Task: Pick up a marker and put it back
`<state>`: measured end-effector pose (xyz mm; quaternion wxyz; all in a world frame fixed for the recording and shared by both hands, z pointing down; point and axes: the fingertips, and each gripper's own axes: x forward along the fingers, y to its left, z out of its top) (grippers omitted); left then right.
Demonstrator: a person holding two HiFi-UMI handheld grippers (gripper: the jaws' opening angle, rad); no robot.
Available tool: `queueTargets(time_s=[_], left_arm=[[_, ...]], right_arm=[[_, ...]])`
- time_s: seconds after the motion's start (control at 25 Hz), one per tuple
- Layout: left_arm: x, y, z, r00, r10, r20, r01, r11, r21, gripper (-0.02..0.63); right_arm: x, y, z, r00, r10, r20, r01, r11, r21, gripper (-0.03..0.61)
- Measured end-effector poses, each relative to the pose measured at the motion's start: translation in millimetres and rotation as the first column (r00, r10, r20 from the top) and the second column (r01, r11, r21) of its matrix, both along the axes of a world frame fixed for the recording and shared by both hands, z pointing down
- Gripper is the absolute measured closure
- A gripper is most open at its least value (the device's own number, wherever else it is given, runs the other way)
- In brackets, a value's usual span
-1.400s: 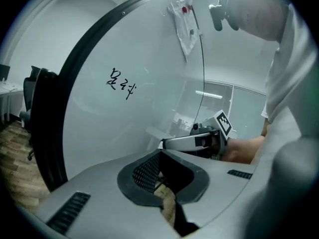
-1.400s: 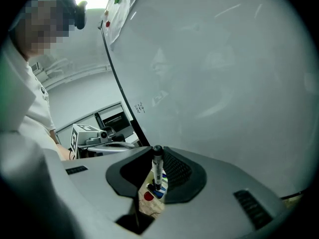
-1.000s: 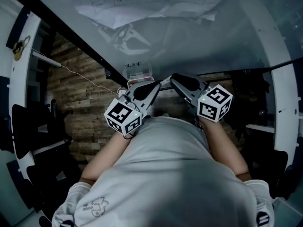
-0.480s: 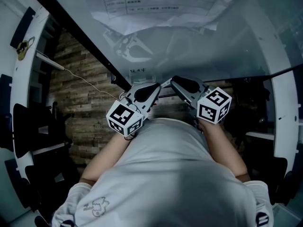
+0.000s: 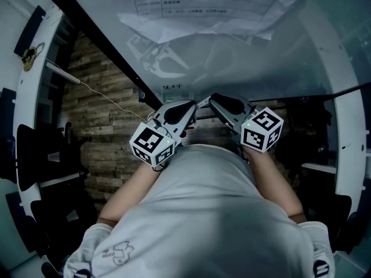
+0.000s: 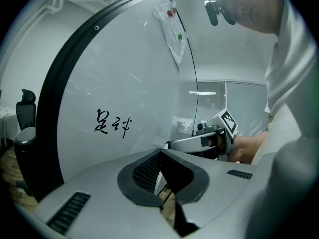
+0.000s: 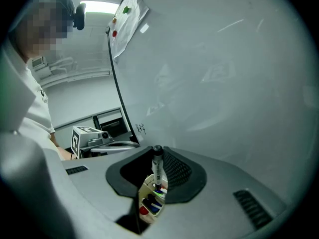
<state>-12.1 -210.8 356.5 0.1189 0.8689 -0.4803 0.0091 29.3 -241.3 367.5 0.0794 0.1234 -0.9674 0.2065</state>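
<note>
Whiteboard [image 7: 224,83] fills the background, with a short handwritten note [image 6: 112,123] low on it and a sheet of paper [image 5: 197,10] fixed higher up; wood floor [image 5: 104,126] shows below. The right gripper [image 7: 157,157] is pinching a marker [image 7: 158,169]. Its jaws bear on the barrel just under the dark cap, and the marker hangs roughly upright between them. Directly below is the holder [image 7: 143,189], a pale cup already carrying several markers with blue, red and green ends visible. The held marker's lower end sits at or just inside the cup mouth; contact cannot be confirmed. The left gripper [image 6: 162,156] has its jaws pressed together with nothing between them, held just beside the right one, both close in front of the person's body. Assessment: the put-back step appears to be in hand. Risks noted: the grip is high on the barrel, so the marker could swing or twist if its lower end catches the rim or a stored marker. The cup is crowded, so a poorly aimed descent may jam or tip it. Releasing before the marker is seated could drop it to the floor. The grippers' closeness invites a knock.
</note>
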Motion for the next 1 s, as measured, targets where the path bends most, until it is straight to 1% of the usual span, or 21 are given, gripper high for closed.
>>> queueTargets(time_s=[0.32,0.6,1.0], left_arm=[[-1,2,3,1.000,0.015,-0.015,-0.015,1.000,-0.011,0.608],[-11,5,9,0.999,-0.015,-0.032,0.014,0.999,-0.032,0.609],[-19,8,20,0.998,-0.034,-0.047,0.030,0.997,-0.071,0.609]], right_arm=[[-4,0,4,1.000,0.005,0.003,-0.005,1.000,-0.021,0.503],[-9,4,10,1.000,0.000,-0.002,0.000,0.999,-0.042,0.503],[-16,7,20,1.000,0.000,-0.025,-0.001,0.999,-0.049,0.503]])
